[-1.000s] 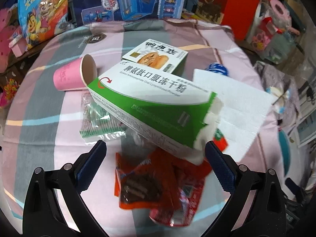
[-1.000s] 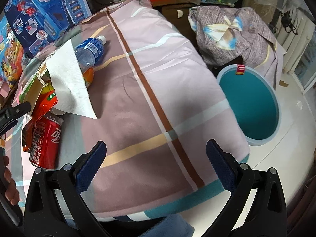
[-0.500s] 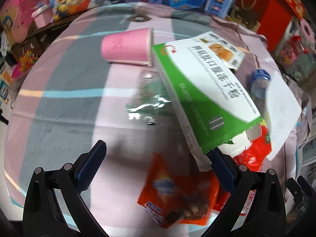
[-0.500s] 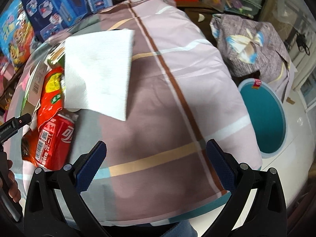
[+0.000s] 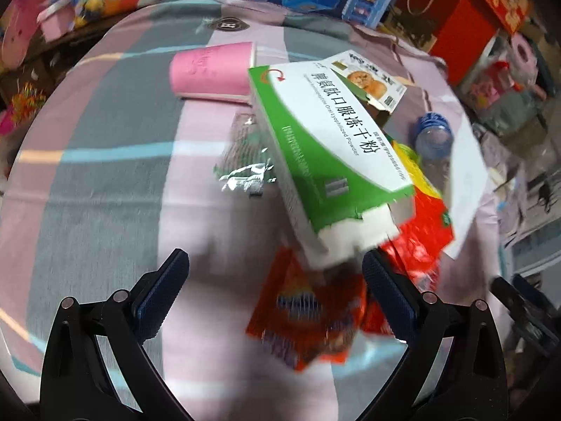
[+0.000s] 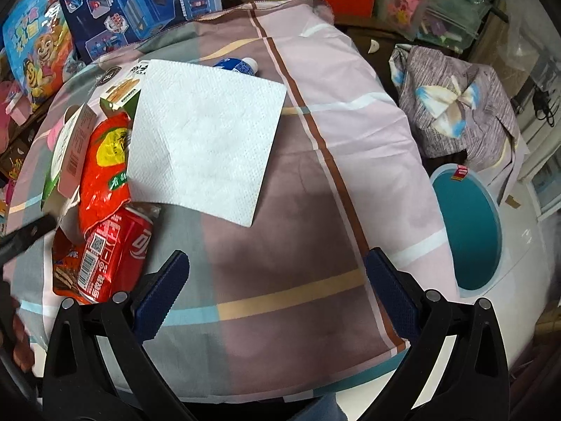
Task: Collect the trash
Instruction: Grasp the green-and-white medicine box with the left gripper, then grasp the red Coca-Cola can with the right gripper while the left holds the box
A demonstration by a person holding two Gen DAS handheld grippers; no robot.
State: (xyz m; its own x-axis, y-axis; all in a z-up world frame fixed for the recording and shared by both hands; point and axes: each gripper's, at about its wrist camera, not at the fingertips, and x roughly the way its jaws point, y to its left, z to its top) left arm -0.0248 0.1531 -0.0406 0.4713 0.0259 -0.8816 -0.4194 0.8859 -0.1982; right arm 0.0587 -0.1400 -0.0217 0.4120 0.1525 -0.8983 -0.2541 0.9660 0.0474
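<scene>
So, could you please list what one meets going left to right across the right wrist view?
Red soda can → white paper towel → brown stripe on the cloth → teal bin.

Both grippers [image 5: 275, 270] [image 6: 277, 270] spread wide, empty

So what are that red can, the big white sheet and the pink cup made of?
The red can looks like thin glossy metal, dented. The white sheet seems soft paper towel, matte with dimpled embossing. The pink cup is likely matte paper; its rim shows a pale edge.
</scene>
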